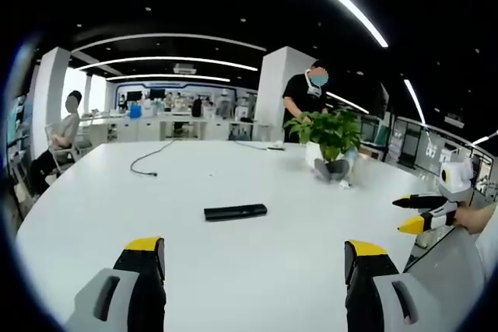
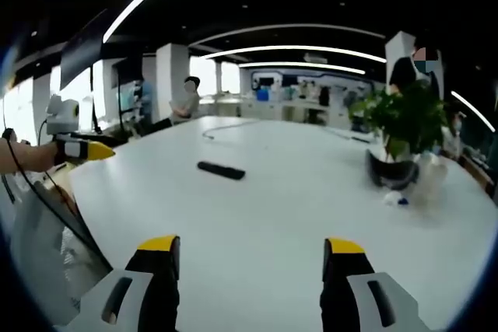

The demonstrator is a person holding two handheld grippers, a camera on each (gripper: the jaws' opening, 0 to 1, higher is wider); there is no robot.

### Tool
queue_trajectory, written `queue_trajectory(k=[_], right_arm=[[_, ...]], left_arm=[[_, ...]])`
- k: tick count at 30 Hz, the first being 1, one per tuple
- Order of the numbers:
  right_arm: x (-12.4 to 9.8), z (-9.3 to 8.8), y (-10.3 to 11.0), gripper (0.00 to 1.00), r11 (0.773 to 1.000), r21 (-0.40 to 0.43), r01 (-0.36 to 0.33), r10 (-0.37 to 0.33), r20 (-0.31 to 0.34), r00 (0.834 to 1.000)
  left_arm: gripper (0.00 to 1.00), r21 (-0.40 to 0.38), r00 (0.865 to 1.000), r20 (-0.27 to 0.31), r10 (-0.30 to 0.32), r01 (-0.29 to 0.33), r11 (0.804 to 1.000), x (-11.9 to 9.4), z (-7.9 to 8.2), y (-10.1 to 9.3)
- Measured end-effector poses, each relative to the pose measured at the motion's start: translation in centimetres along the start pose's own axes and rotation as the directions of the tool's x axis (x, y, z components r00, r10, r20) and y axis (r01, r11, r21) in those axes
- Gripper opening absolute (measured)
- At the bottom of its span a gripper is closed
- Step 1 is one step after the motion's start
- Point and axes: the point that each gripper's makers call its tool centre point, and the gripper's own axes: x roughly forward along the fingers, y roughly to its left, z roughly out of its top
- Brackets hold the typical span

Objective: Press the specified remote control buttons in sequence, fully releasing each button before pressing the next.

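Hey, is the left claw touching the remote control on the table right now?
Apart. In the left gripper view, the left claw is open, with bare white table showing between its tips and the black remote control lying farther off.

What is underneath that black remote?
The remote lies flat on the bare white table, nothing else beneath it that I can see. The patch of tabletop directly under it is covered. A potted plant stands apart from it.
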Motion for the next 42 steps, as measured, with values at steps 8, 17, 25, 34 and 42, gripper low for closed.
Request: queue_trajectory(k=[8,17,25,34,42], right_arm=[[-0.1,0.0,-0.1,0.72,1.000,-0.001,0.011,-0.011,-0.001,1.000],[0.0,-0.2,-0.1,0.72,1.000,-0.013,0.009,-0.009,-0.010,1.000],[0.1,-0.4,0.1,0.71,1.000,-0.022,0.002,-0.003,-0.022,1.000],[0.1,-0.6,-0.1,0.70,1.000,-0.017,0.008,-0.009,-0.031,0.999],[0.1,-0.7,-0.1,0.68,1.000,-0.009,0.009,-0.009,-0.037,0.999]], left_arm=[[1.00,0.085,0.994,-0.099,-0.050,0.058,0.995,2.1,-1.1,-0.6],[1.00,0.108,0.975,-0.186,-0.122,0.144,0.984,4.1,-2.4,-1.3],[1.00,0.128,0.963,-0.224,-0.152,0.184,0.975,5.3,-2.3,-1.2],[1.00,0.082,0.954,-0.219,-0.206,0.228,0.970,7.2,-1.1,-0.9],[1.00,0.082,0.948,-0.232,-0.218,0.242,0.967,8.1,-1.2,-0.7]])
